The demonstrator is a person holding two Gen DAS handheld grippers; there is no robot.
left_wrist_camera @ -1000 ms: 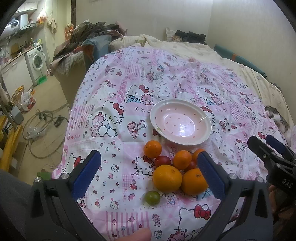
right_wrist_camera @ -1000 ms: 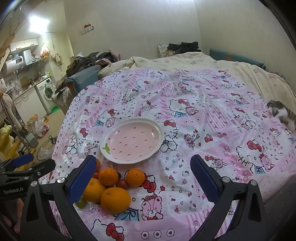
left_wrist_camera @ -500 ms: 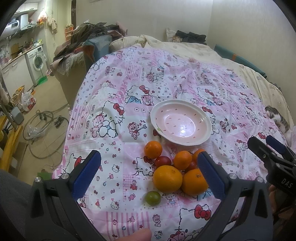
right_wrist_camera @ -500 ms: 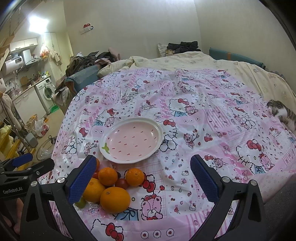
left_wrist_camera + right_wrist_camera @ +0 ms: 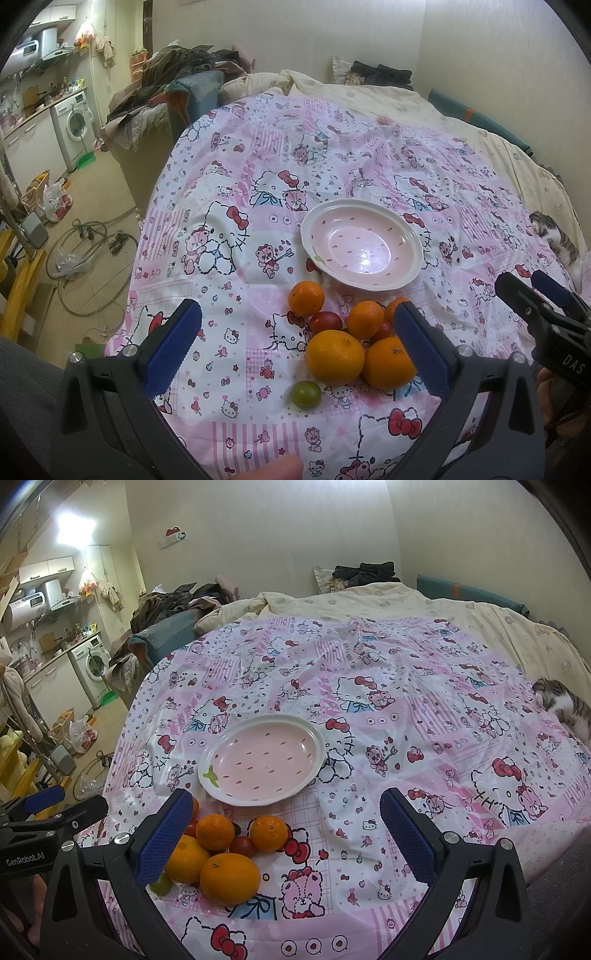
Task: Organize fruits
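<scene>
An empty pink strawberry-print plate (image 5: 402,236) (image 5: 314,738) sits on the Hello Kitty cloth. In front of it lies a cluster of fruit: two big oranges (image 5: 335,356) (image 5: 229,878), several small tangerines (image 5: 306,298) (image 5: 269,832), red tomatoes (image 5: 325,322) (image 5: 242,845) and a small green fruit (image 5: 306,395). My left gripper (image 5: 295,347) is open and empty, held above the near edge with the fruit between its fingers' line of sight. My right gripper (image 5: 284,830) is open and empty, to the right of the fruit.
A cat (image 5: 557,240) (image 5: 565,709) lies at the right edge of the cloth. Beyond the cloth are a beige quilt (image 5: 369,602) and piled clothes (image 5: 173,74). The floor at left holds hoses (image 5: 81,243) and a washing machine (image 5: 74,125).
</scene>
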